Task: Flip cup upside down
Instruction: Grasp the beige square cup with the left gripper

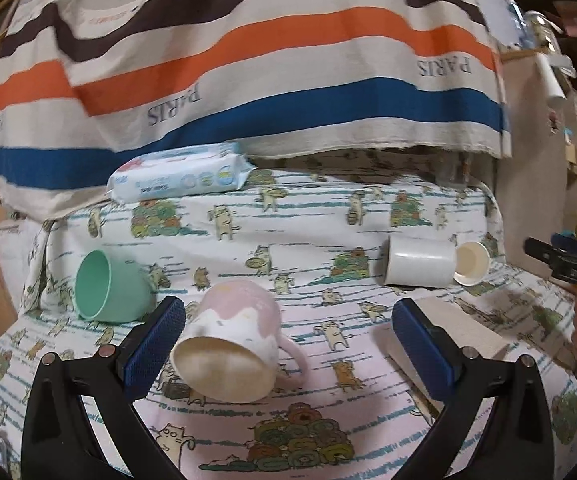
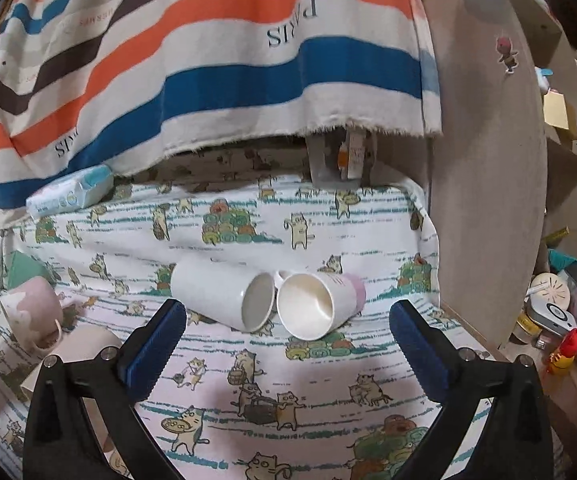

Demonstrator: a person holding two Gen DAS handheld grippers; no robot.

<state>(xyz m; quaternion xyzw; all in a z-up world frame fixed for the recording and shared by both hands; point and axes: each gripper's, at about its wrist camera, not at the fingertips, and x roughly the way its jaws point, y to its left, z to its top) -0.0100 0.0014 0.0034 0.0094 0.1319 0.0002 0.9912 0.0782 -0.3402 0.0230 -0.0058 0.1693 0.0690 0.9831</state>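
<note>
Several cups lie on their sides on a cat-print cloth (image 1: 308, 240). A pink-and-white mug (image 1: 232, 340) lies between my left gripper's open fingers, mouth toward the camera, handle to the right. My left gripper (image 1: 288, 332) is open and empty; its left pad is close to the mug. A mint green cup (image 1: 108, 286) lies to the left. A white cup (image 1: 420, 266) and a second white cup (image 1: 470, 268) lie at the right. In the right wrist view my right gripper (image 2: 288, 336) is open and empty, just short of the white cup (image 2: 220, 298) and a white-and-pink mug (image 2: 316, 304).
A pack of wet wipes (image 1: 180, 174) lies at the back left. A striped cloth (image 1: 248, 60) hangs behind. A beige box (image 1: 460, 328) sits at the right of the left gripper. A wooden panel (image 2: 488, 200) and cluttered shelves stand at the right.
</note>
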